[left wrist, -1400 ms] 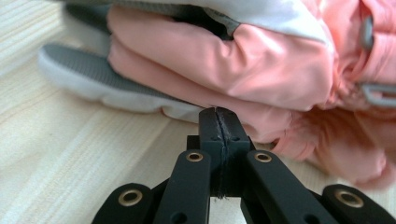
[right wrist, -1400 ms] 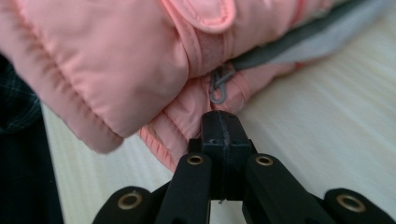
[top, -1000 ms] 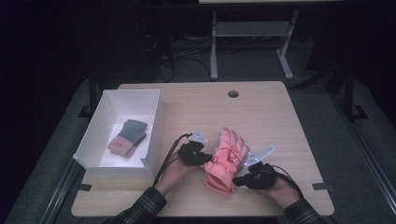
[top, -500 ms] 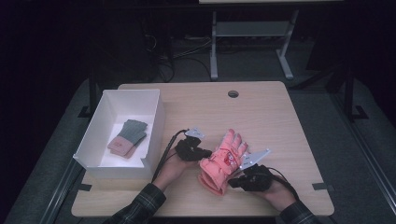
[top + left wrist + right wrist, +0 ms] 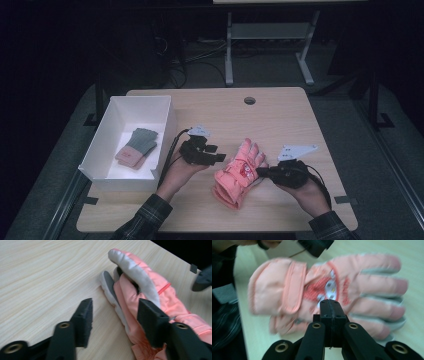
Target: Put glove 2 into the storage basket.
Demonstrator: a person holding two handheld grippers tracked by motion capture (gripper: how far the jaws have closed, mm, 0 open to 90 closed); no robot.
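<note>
A pair of pink padded gloves (image 5: 239, 173) lies stacked on the wooden table, cuffs toward the person, fingers pointing far right. My left gripper (image 5: 216, 153) stands open just left of them. In the left gripper view its jaws straddle the glove's (image 5: 150, 287) near edge, the right one over the pink fabric. My right gripper (image 5: 261, 172) is shut, its tips against the gloves' right side. In the right gripper view the closed jaws (image 5: 331, 305) sit in front of the blurred glove (image 5: 312, 287); I cannot tell whether they pinch any fabric.
A white open box (image 5: 165, 126) stands at the table's left, holding a folded grey-green and pink knit item (image 5: 136, 147). A round cable hole (image 5: 249, 100) is near the far edge. Bare tabletop (image 5: 295, 120) lies beyond the gloves.
The gloves have turned, fingers swinging to the far right, and shifted a little toward the person. The left gripper has risen off them and opened; the right hand moved right.
</note>
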